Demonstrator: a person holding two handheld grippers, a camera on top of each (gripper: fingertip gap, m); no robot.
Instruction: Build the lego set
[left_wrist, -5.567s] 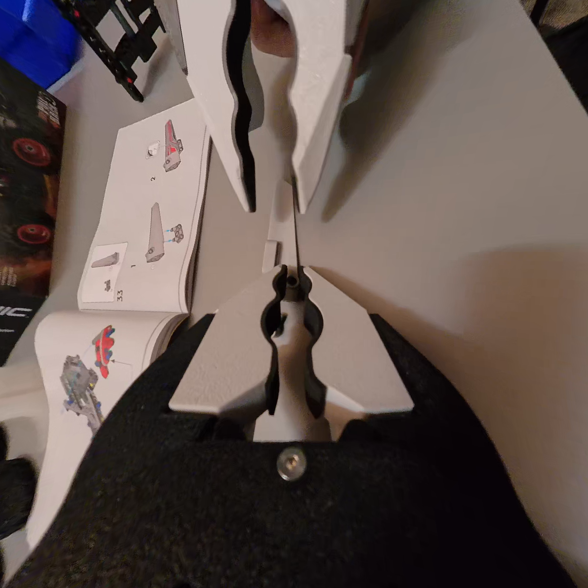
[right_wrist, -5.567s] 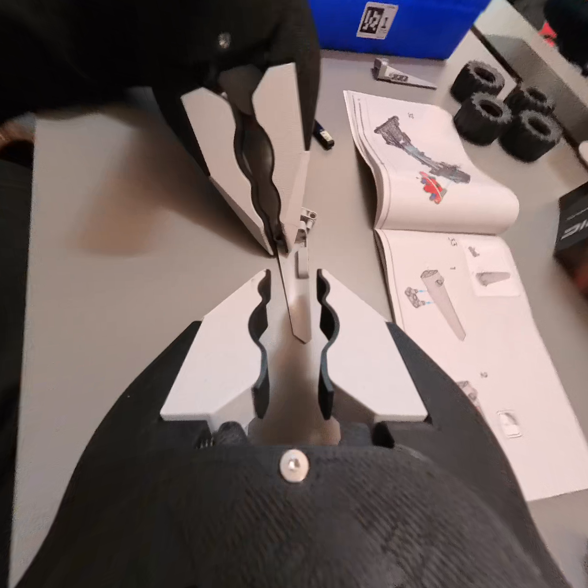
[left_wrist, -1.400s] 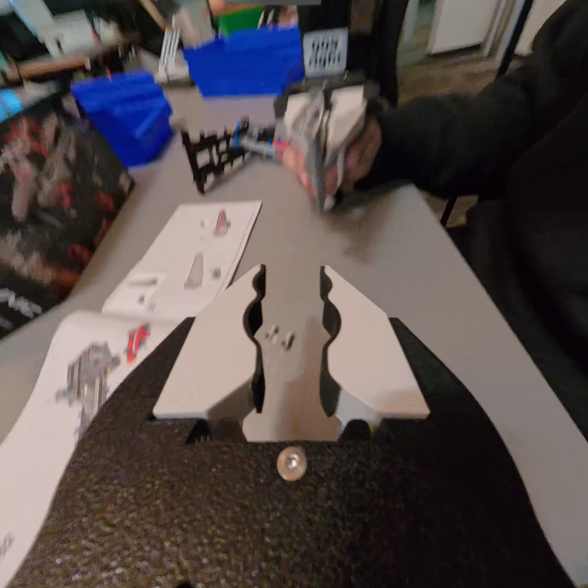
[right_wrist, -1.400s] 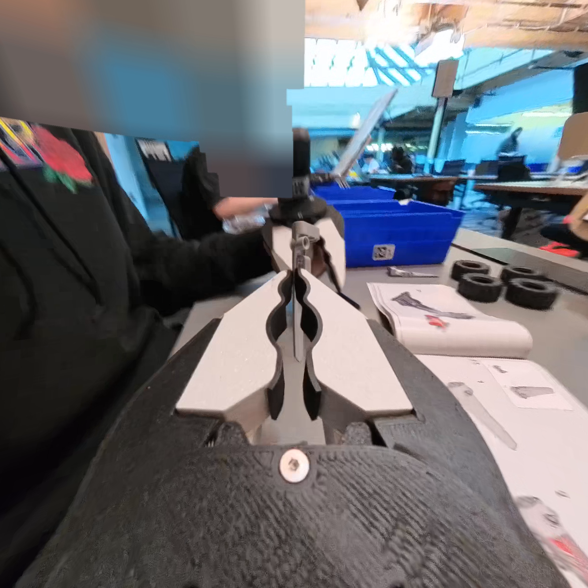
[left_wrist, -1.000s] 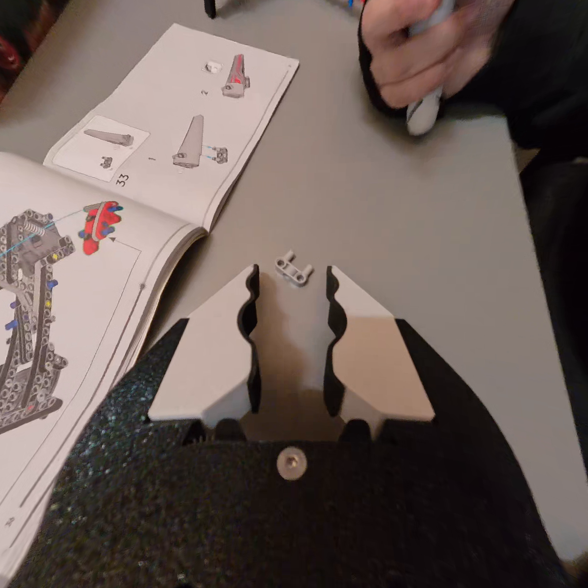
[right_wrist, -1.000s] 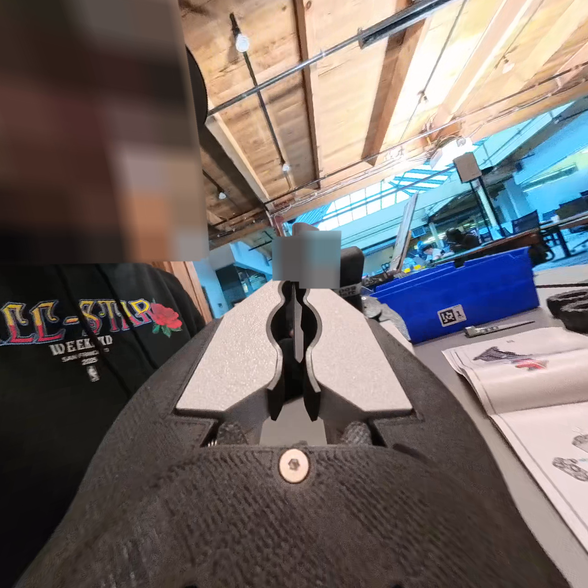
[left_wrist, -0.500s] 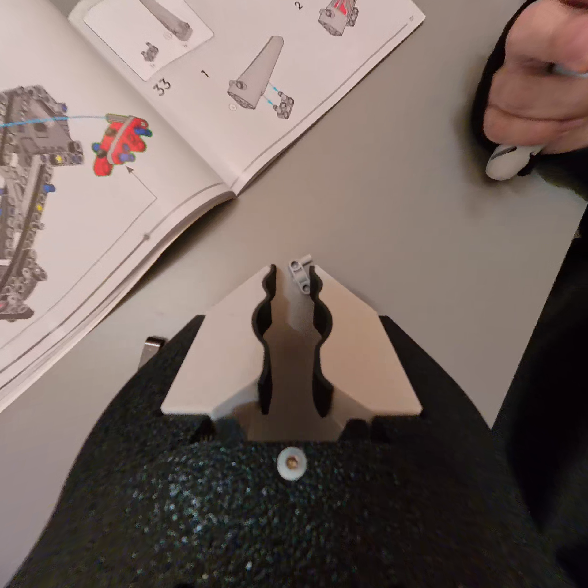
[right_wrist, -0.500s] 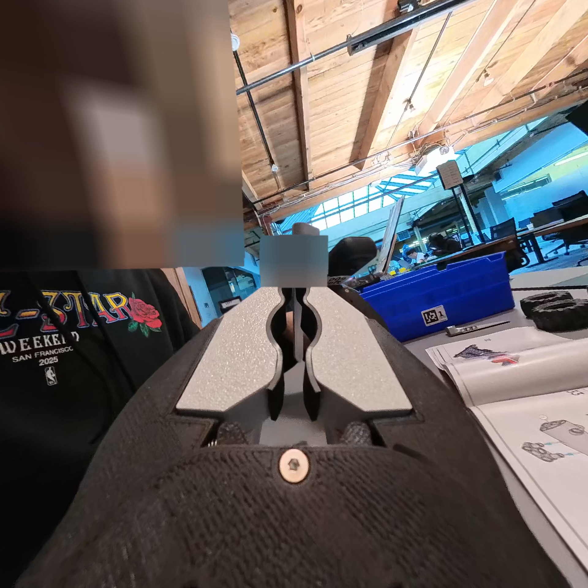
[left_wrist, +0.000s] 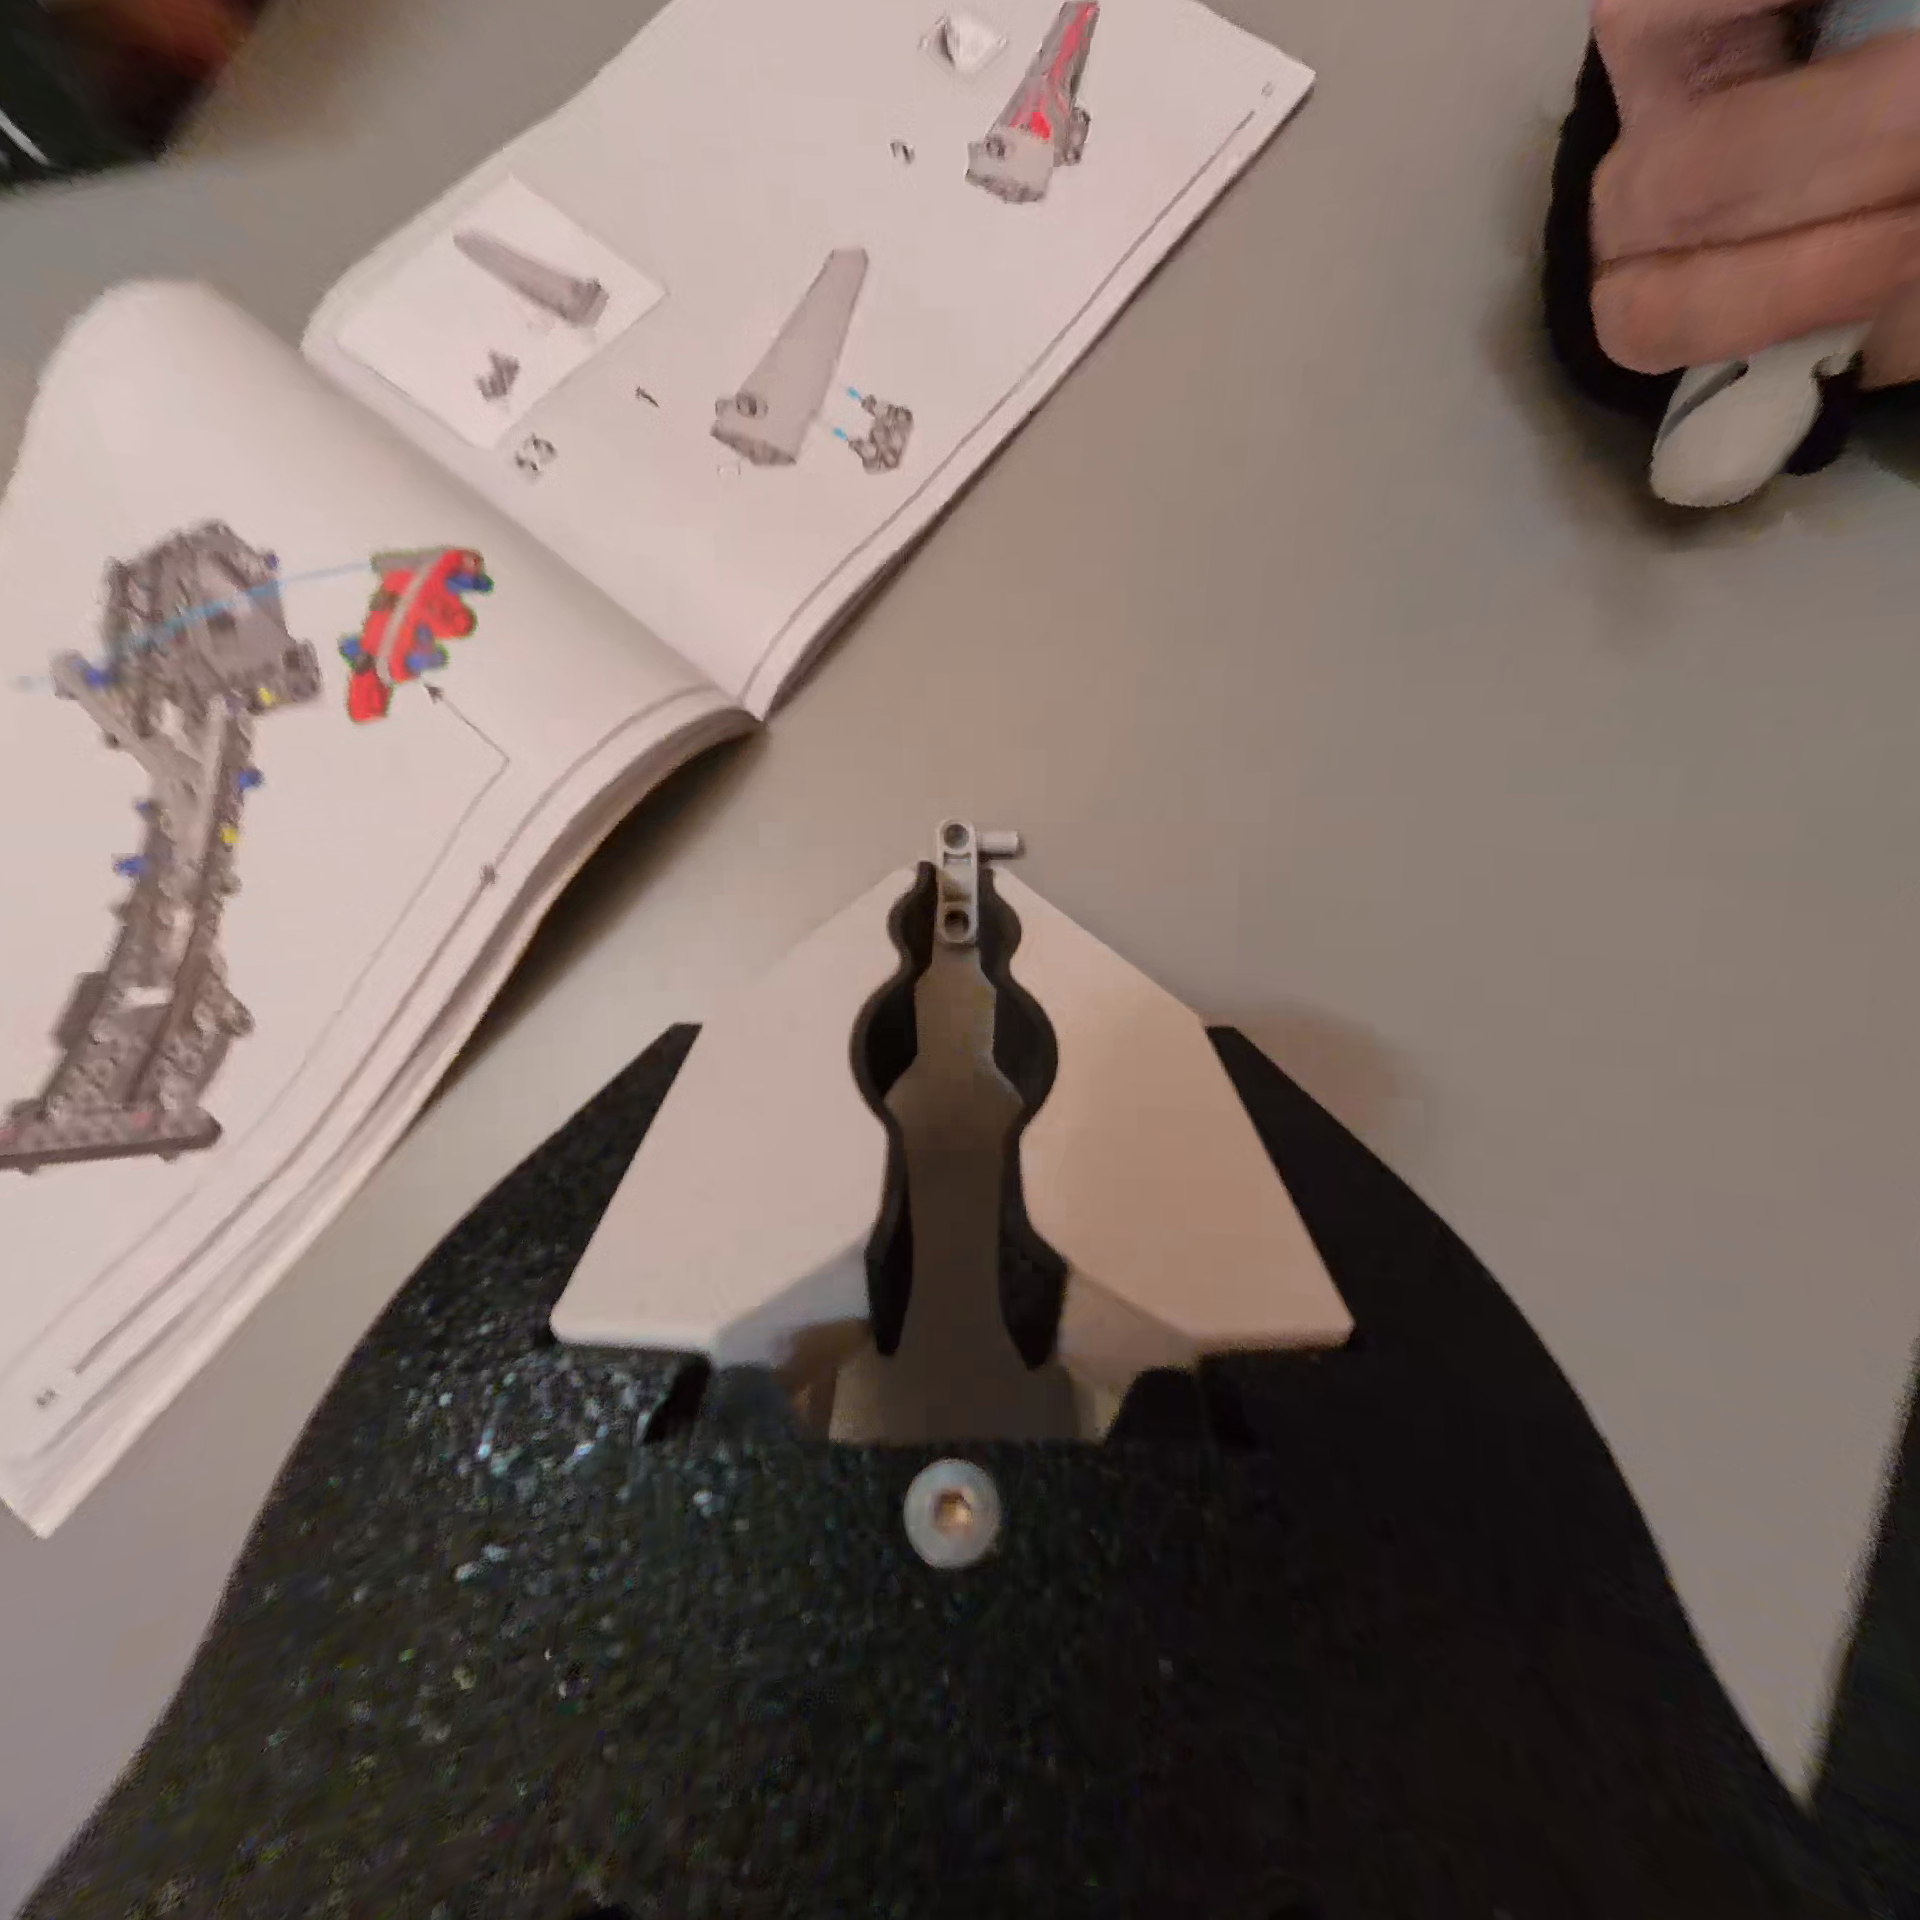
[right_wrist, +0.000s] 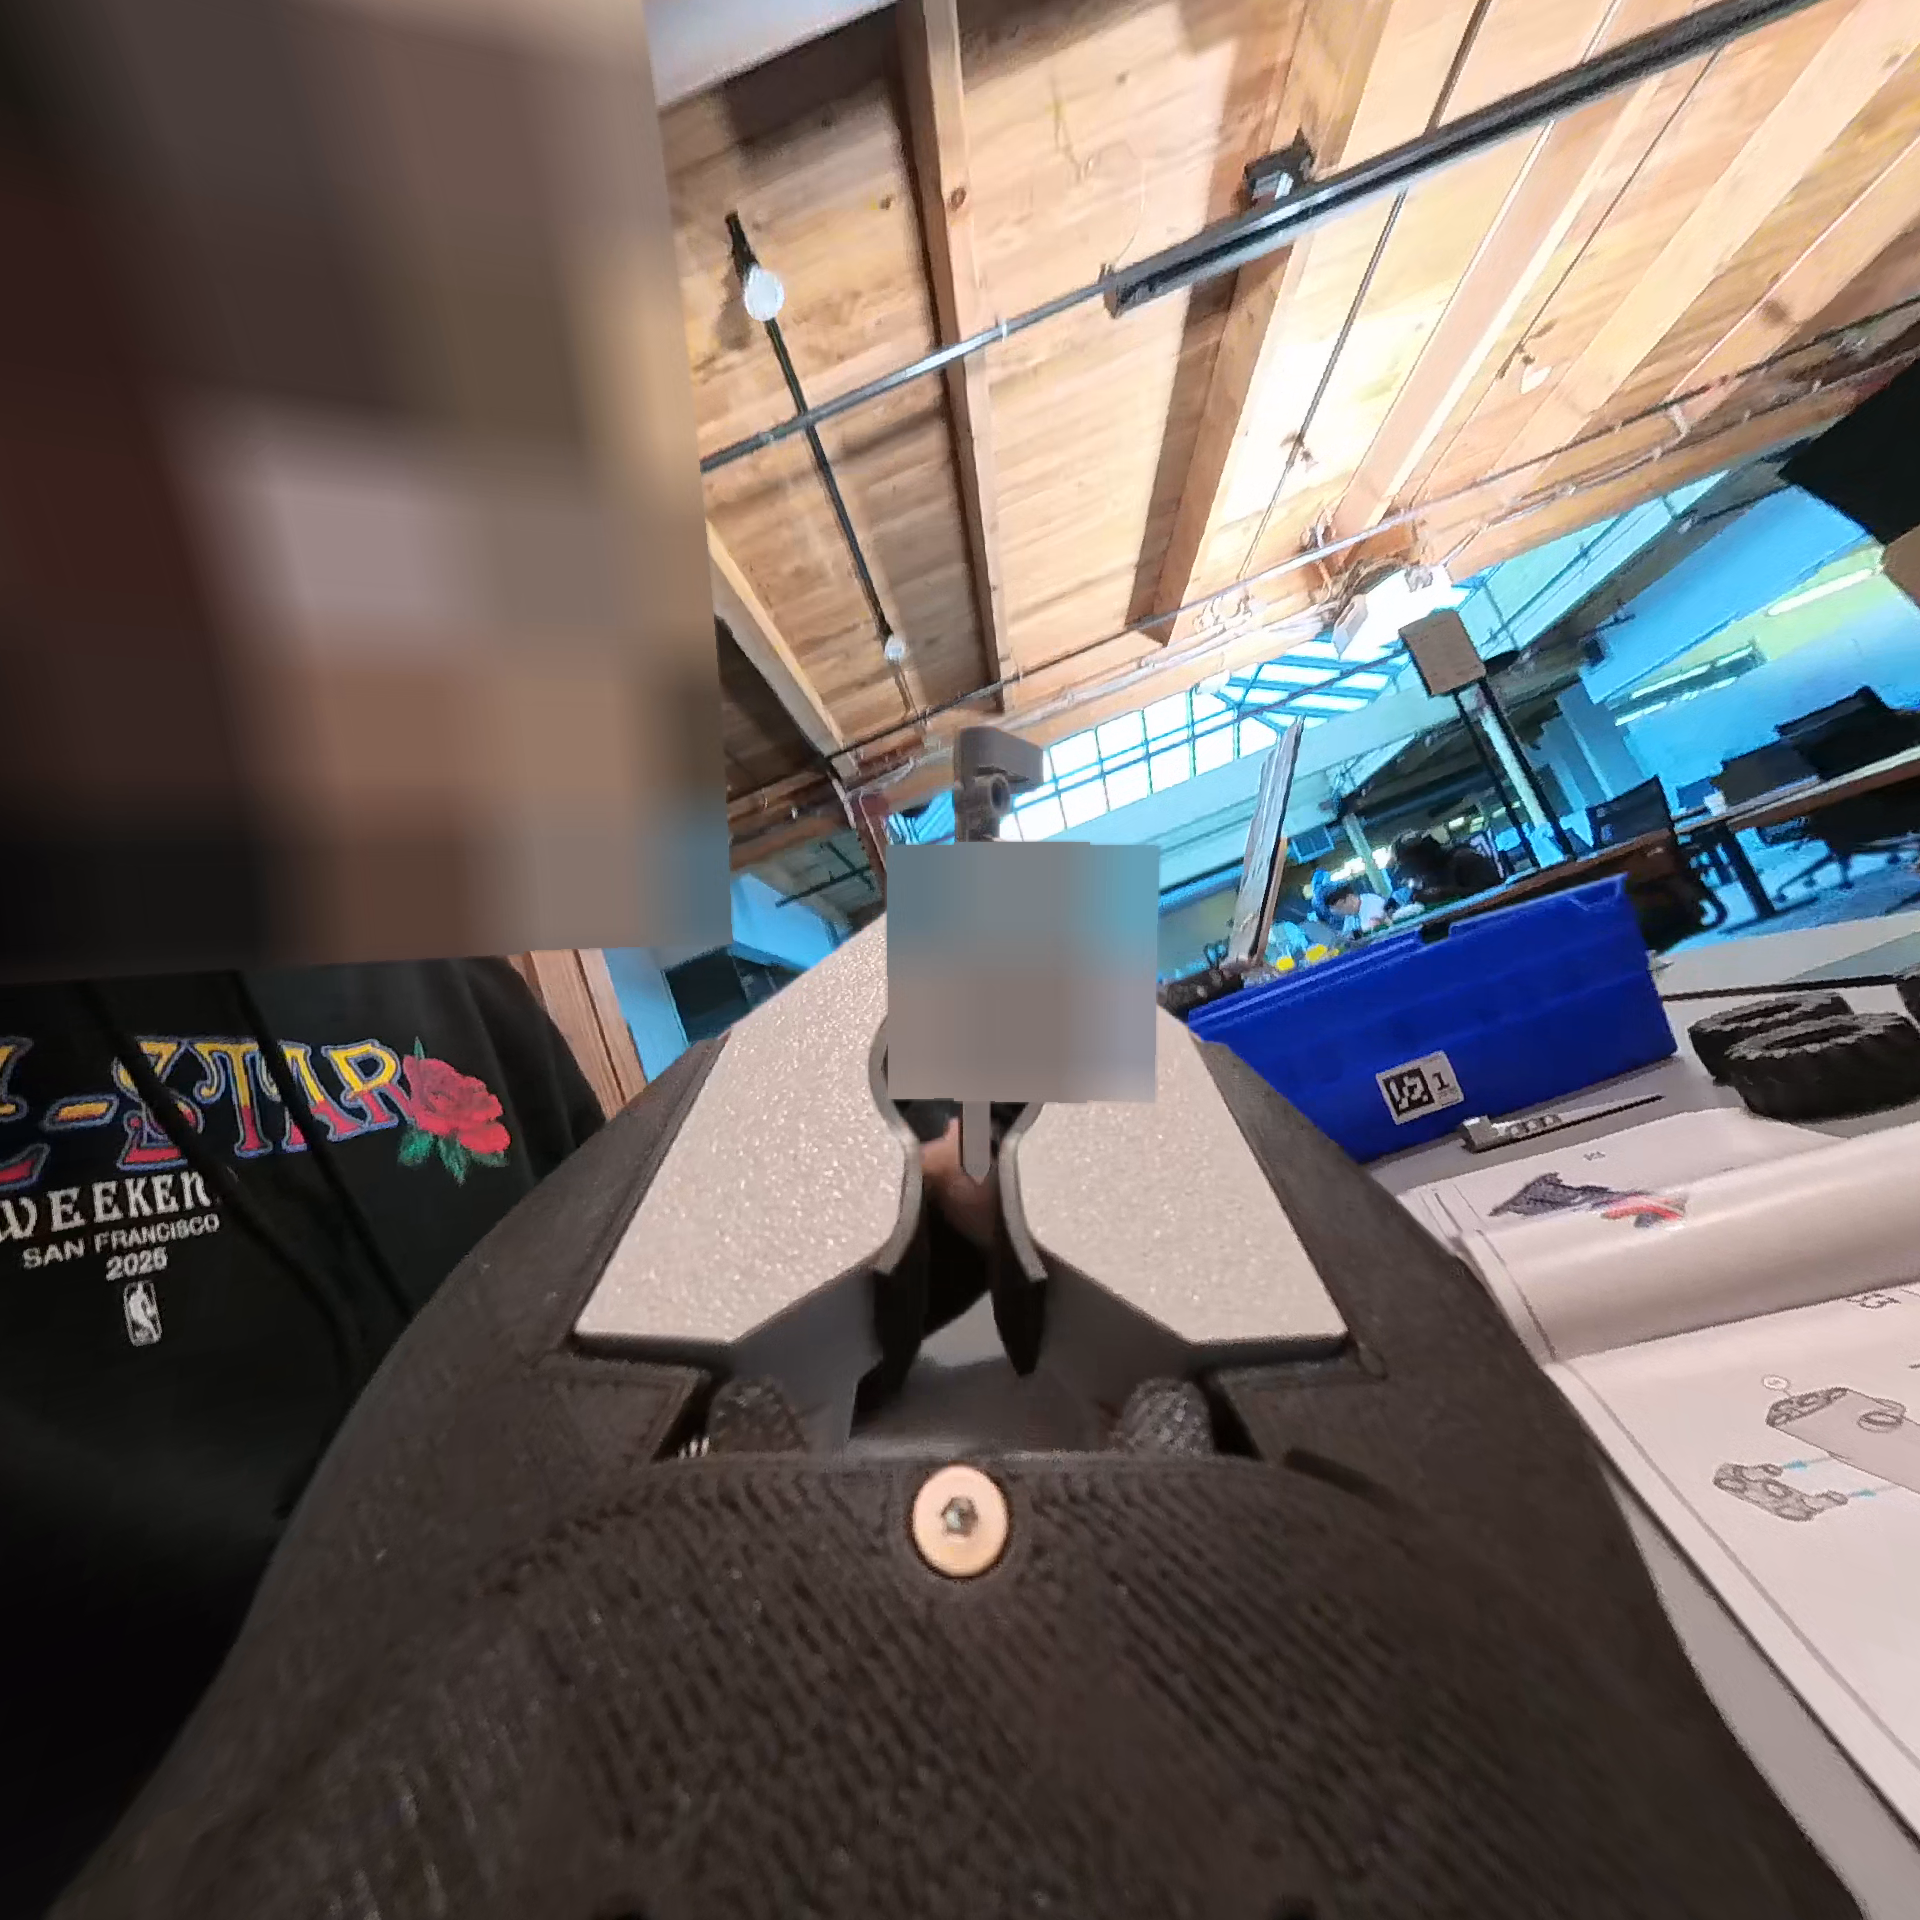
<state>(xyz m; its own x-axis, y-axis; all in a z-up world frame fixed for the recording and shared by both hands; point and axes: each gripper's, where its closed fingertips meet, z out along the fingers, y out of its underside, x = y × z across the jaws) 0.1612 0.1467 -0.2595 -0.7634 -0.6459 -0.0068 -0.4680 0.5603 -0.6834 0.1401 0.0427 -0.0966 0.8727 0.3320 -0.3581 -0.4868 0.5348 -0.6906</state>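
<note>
In the left wrist view my left gripper (left_wrist: 958, 896) is low over the grey table (left_wrist: 1351, 779). Its tips are pinched on a small grey connector piece (left_wrist: 958, 868) whose pin end sticks out past them. In the right wrist view my right gripper (right_wrist: 987, 935) points up and away from the table. It is shut on a thin grey panel piece (right_wrist: 992, 774) that stands upright between the jaws. A blurred patch hides the tips and the panel's middle. The open instruction booklet (left_wrist: 623, 416) lies to the left of the connector and also shows in the right wrist view (right_wrist: 1714, 1299).
A person's hand (left_wrist: 1745, 208) holds the other gripper's white handle at the far right. A blue bin (right_wrist: 1455, 1018), black tyres (right_wrist: 1787, 1049) and a loose grey piece (right_wrist: 1507, 1127) stand at the table's far side. A person in a black shirt (right_wrist: 208, 1247) sits close on the left.
My left gripper came down over the small connector and its jaws closed on it. My right gripper took the grey panel, lifted it off the table and tilted upward.
</note>
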